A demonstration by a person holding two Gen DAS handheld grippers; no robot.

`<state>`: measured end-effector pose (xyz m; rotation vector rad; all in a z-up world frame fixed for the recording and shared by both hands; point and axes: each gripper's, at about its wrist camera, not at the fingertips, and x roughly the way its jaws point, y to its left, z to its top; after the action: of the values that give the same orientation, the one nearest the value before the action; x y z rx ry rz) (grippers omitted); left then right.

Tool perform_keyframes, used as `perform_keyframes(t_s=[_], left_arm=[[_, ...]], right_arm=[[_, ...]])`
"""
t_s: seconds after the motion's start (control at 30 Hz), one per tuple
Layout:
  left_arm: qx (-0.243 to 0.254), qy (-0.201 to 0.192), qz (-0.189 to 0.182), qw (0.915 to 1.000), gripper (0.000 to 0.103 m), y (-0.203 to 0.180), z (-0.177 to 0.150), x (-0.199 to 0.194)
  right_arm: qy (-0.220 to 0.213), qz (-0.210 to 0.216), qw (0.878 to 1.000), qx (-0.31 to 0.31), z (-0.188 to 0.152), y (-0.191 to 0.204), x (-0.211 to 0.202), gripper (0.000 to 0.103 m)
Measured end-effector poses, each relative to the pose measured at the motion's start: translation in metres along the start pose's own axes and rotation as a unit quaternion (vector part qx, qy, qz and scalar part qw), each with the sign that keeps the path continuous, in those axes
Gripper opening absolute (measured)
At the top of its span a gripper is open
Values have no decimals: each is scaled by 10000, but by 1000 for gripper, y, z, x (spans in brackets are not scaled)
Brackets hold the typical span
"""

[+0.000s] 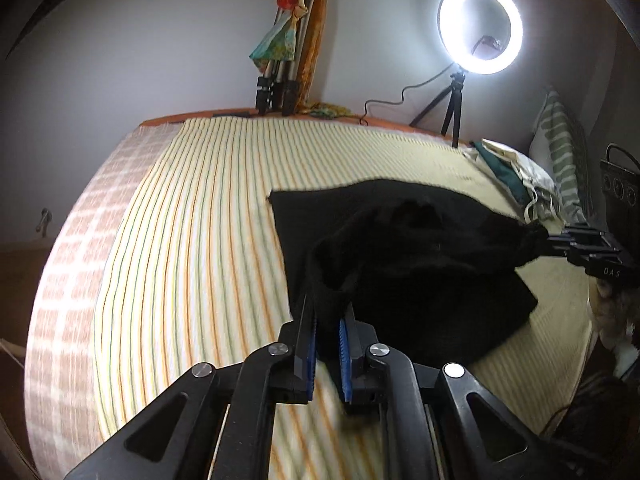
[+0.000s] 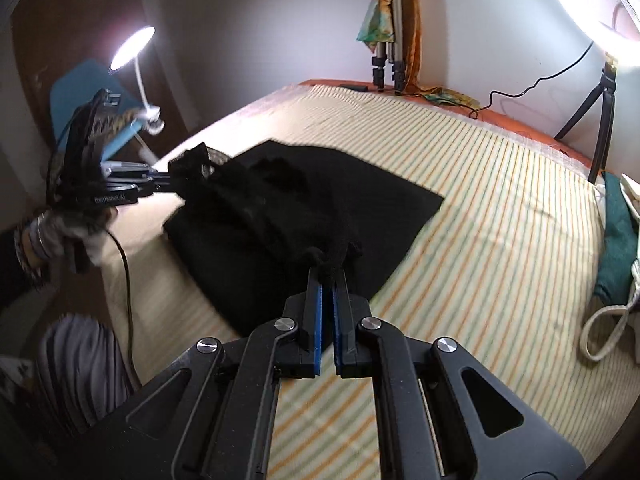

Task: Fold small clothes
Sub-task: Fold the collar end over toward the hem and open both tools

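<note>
A black garment lies on the striped bed sheet. Its near edge is lifted off the lower layer and stretched between both grippers. My left gripper is shut on one raised corner, with black fabric between its blue pads. In the right wrist view the same left gripper grips that bunched corner at the bed's left side, held by a hand. My right gripper is shut on the other corner, and the left wrist view shows it pinching the cloth at the right.
A lit ring light on a small tripod and a folded tripod draped with scarves stand at the far bed edge. A striped pillow and green and white cloths lie at the right. A desk lamp shines beyond the left edge.
</note>
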<state>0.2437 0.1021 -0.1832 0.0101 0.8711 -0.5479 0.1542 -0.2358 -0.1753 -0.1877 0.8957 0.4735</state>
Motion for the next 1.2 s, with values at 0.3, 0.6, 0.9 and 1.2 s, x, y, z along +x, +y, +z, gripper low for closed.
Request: perform_keyframes(t_s=[0.3, 0.6, 0.9, 1.2], left_arm=[[-228, -108, -50, 9997, 30, 8, -25, -49], [-566, 300, -310, 9975, 50, -18, -12, -23], [-1510, 813, -587, 9834, 21, -1, -30, 4], [-1582, 766, -653, 9823, 2, 18, -32, -14]], right_arm=[[-92, -35, 9999, 77, -31, -1, -40, 36], [17, -158, 9997, -158, -20, 20, -25, 57], [258, -179, 9995, 21, -16, 14, 6, 25], [230, -377, 9929, -1101, -13, 47, -18, 6]])
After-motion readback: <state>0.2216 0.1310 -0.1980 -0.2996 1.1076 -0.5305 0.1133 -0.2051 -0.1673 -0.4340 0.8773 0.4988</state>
